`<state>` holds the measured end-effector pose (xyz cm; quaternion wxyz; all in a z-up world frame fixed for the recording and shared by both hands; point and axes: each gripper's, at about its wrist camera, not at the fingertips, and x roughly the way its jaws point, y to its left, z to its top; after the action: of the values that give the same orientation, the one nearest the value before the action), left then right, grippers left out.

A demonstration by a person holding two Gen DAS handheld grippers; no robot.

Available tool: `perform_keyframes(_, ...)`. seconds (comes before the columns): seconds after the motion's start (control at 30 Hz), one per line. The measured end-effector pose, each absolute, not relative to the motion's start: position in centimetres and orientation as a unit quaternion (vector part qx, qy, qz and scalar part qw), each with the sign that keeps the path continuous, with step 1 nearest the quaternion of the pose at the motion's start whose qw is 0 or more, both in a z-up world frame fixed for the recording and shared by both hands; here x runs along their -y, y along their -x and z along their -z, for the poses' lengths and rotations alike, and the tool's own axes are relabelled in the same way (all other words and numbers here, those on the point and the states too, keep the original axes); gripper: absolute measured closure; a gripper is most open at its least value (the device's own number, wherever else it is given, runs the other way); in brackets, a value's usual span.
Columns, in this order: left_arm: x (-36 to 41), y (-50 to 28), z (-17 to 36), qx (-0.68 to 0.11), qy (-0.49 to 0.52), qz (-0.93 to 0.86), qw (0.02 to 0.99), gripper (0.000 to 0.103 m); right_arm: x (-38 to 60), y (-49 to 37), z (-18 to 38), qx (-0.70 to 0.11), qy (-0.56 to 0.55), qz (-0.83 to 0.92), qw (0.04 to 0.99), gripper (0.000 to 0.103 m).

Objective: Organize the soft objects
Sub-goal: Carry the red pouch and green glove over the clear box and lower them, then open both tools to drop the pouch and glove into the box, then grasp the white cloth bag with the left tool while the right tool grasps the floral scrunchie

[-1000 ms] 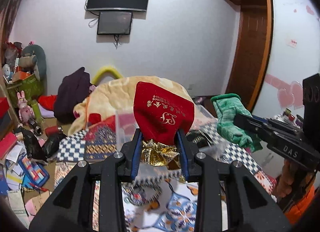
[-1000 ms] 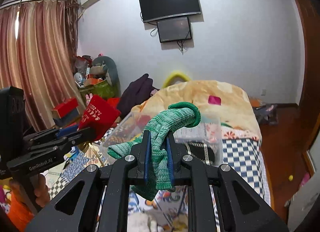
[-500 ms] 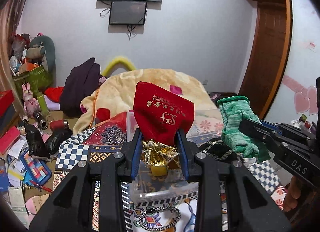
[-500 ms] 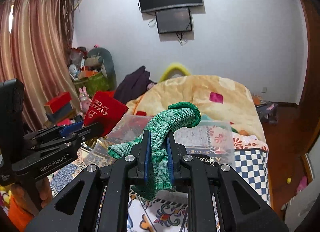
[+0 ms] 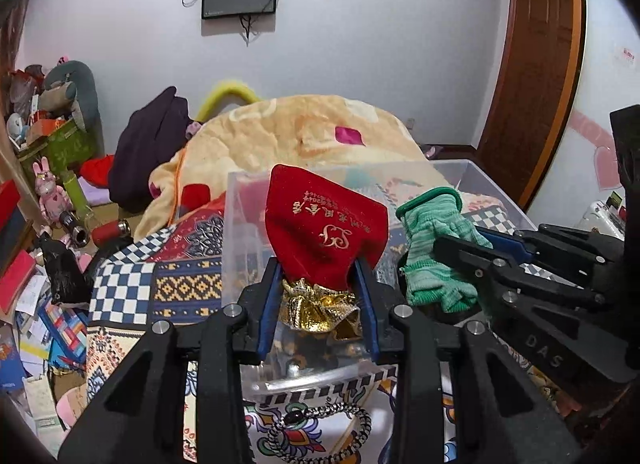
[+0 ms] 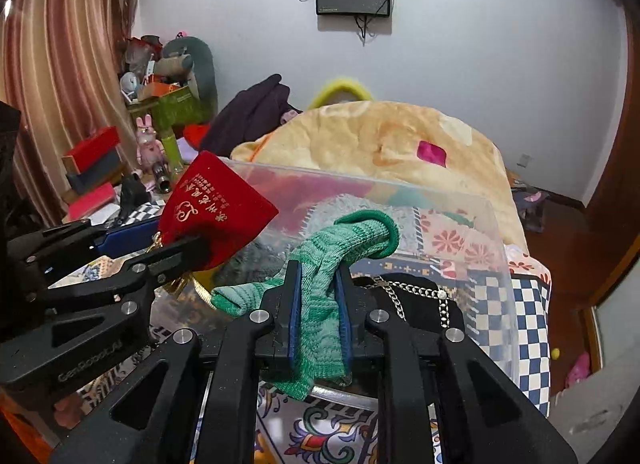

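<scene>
My left gripper (image 5: 318,268) is shut on a red velvet pouch (image 5: 326,228) with gold lettering and a gold neck, held above the near part of a clear plastic bin (image 5: 484,180). The pouch also shows in the right wrist view (image 6: 216,208). My right gripper (image 6: 318,270) is shut on a green knitted glove (image 6: 332,260), also held over the bin (image 6: 496,264). In the left wrist view the glove (image 5: 434,236) hangs beside the pouch, on its right.
A black bag with a metal chain (image 6: 416,300) lies in the bin. A bead bracelet (image 5: 320,420) lies on the patterned cloth before it. A yellow blanket (image 5: 296,136) is heaped behind. Boxes and toys (image 5: 48,200) clutter the left floor.
Both grippers have moved forward and lower with their loads, from before the bin to above it. The bin now looms larger and nearer in both views.
</scene>
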<state>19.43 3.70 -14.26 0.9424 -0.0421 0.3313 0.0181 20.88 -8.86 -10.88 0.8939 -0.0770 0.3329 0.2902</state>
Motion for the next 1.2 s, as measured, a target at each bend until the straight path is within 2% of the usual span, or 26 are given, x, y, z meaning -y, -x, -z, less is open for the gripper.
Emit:
perform_keyframes(0.17, -4.0, -19.5, 14.7, -0.342, 0.054, -0.014, 0.938, 0.063, 8.7, -20.6, 10.8, -0.329, 0.098, -0.282, 0.896, 0.083)
perform_keyframes(0.33, -4.3, -18.7, 14.4, -0.337, 0.061, -0.01, 0.94, 0.053, 9.2, -20.3, 10.3, -0.323, 0.1, -0.278, 0.899, 0.06)
perform_keyframes(0.47, -4.4, -17.4, 13.4, -0.323, 0.066, -0.004, 0.944, 0.048, 10.1, -19.6, 9.5, -0.312, 0.1, -0.282, 0.902, 0.055)
perform_keyframes(0.63, -4.5, -15.1, 11.8, -0.299, 0.067, -0.001, 0.952, 0.038, 11.8, -18.3, 8.0, -0.288, 0.078, -0.285, 0.911, 0.039)
perform_keyframes(0.8, -4.2, -12.6, 11.0, -0.293, 0.066, 0.01, 0.954, 0.035, 14.1, -16.7, 7.1, -0.273, 0.053, -0.283, 0.918, 0.034)
perform_keyframes(0.9, -3.6, -11.1, 11.1, -0.293, 0.064, 0.014, 0.954, 0.022, 15.4, -15.7, 7.0, -0.269, 0.044, -0.278, 0.921, 0.027)
perform_keyframes(1.2, 0.6, -8.7, 13.1, -0.326, 0.044, 0.044, 0.943, 0.021, 18.4, -13.3, 10.1, -0.319, 0.048, -0.257, 0.911, 0.025)
